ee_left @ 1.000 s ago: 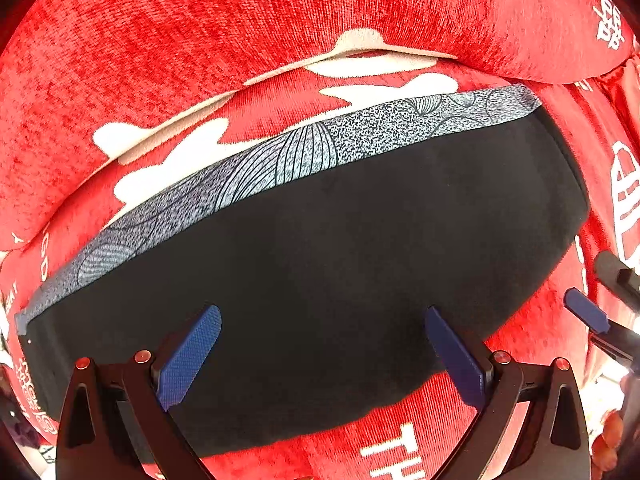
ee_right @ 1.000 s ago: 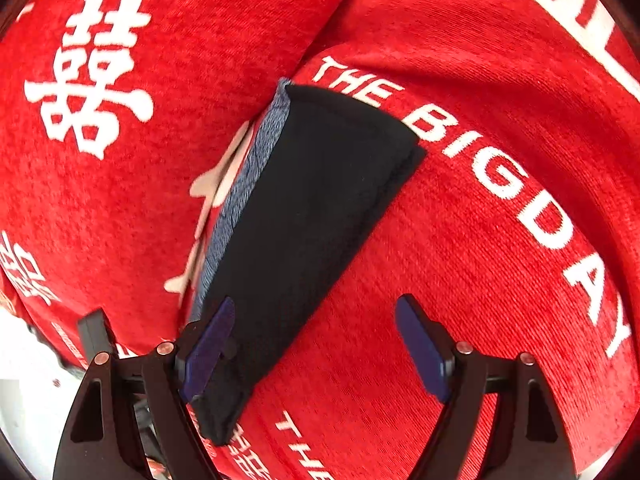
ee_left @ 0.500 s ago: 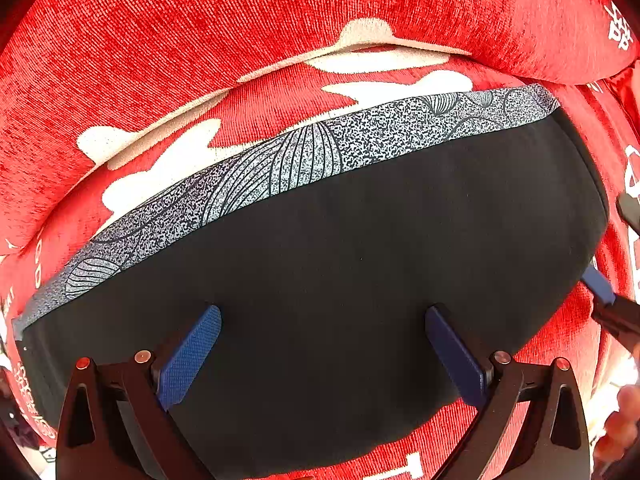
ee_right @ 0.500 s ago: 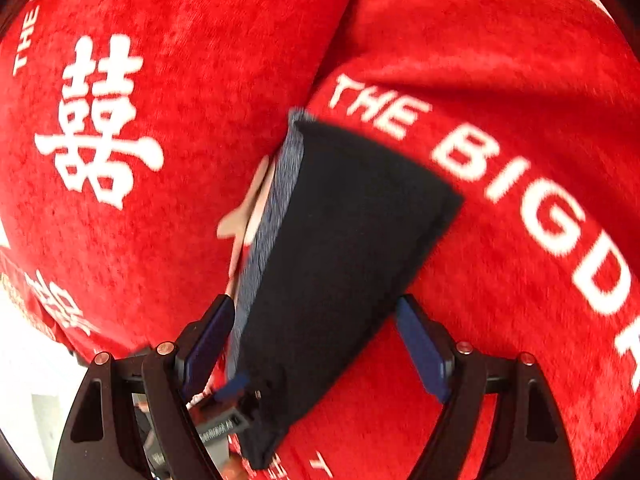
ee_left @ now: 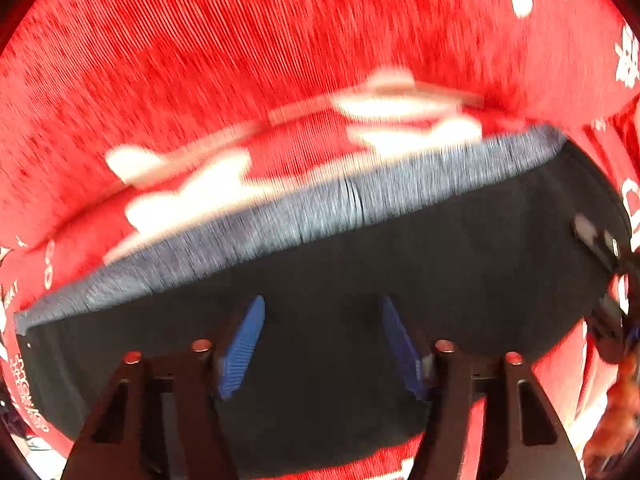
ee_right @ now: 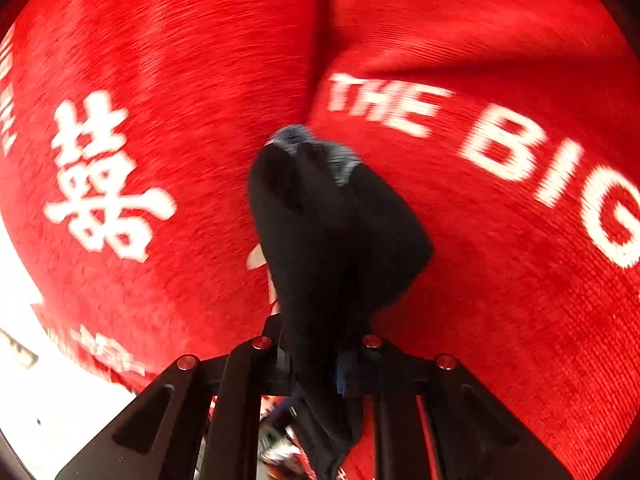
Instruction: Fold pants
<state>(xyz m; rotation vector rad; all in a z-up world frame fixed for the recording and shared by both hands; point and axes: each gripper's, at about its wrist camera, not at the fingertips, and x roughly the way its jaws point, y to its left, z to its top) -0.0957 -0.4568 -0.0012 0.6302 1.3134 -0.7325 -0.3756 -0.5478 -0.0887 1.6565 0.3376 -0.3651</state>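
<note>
Folded black pants [ee_left: 360,280] with a grey patterned waistband [ee_left: 320,208] lie on a red plush cover [ee_left: 200,60]. My left gripper [ee_left: 322,344] points down over the middle of the black cloth. Its jaws are closing, with a gap still between the blue pads [ee_left: 240,344] and the cloth lying flat below them. In the right wrist view, my right gripper [ee_right: 320,360] is closing on one end of the pants [ee_right: 332,232], and the cloth bunches up between its jaws. That gripper also shows at the right edge of the left wrist view.
The red cover [ee_right: 480,280] carries white lettering and a large white character [ee_right: 104,176]. A crease runs where two red cushions meet behind the pants. A hand [ee_left: 616,412] shows at the lower right. Pale floor [ee_right: 24,320] lies beyond the cover's edge.
The left jaws have narrowed over the black cloth. The right gripper has moved onto the end of the pants and shut on it, bunching the cloth. Both views are now blurred.
</note>
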